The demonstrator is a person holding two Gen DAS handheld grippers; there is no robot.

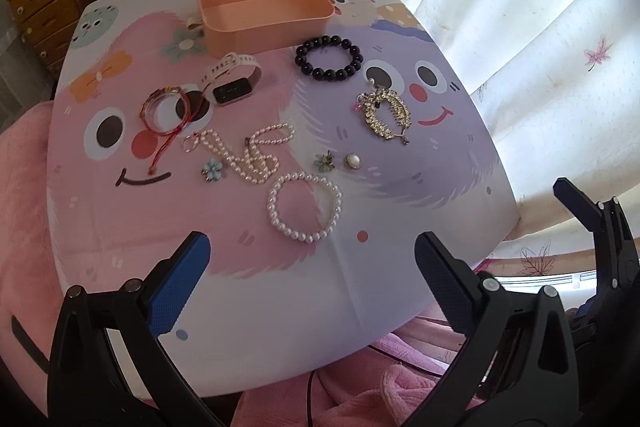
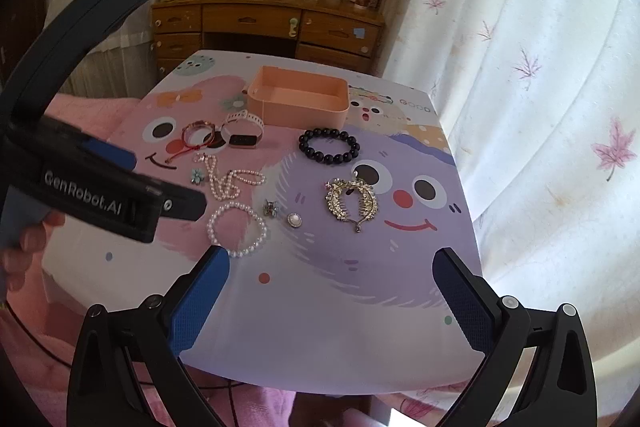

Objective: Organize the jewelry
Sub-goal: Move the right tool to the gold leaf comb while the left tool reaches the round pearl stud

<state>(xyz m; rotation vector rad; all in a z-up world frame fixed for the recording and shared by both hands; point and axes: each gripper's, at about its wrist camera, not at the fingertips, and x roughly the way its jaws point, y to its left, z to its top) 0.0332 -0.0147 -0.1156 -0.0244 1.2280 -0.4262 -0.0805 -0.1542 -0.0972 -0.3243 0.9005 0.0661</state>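
Observation:
Jewelry lies spread on a cartoon-printed table (image 1: 400,247). An empty peach box (image 1: 264,11) (image 2: 298,101) stands at the far side. In front of it lie a black bead bracelet (image 1: 329,58) (image 2: 329,145), a white-strapped watch (image 1: 232,81) (image 2: 242,131), a red string bangle (image 1: 164,109) (image 2: 197,135), a pearl necklace (image 1: 248,155) (image 2: 230,181), a white pearl bracelet (image 1: 305,207) (image 2: 237,229), a gold hair comb (image 1: 386,113) (image 2: 352,203), a round pearl brooch (image 1: 353,160) (image 2: 295,219) and small flower pieces (image 1: 212,169). My left gripper (image 1: 312,279) and right gripper (image 2: 331,297) hover open over the near edge, empty.
A wooden desk with drawers (image 2: 264,27) stands behind the table. A white curtain (image 2: 540,87) hangs on the right. Pink fluffy fabric (image 1: 24,187) lies left of and below the table. The left gripper's body (image 2: 100,183), held by a hand, crosses the right wrist view's left side.

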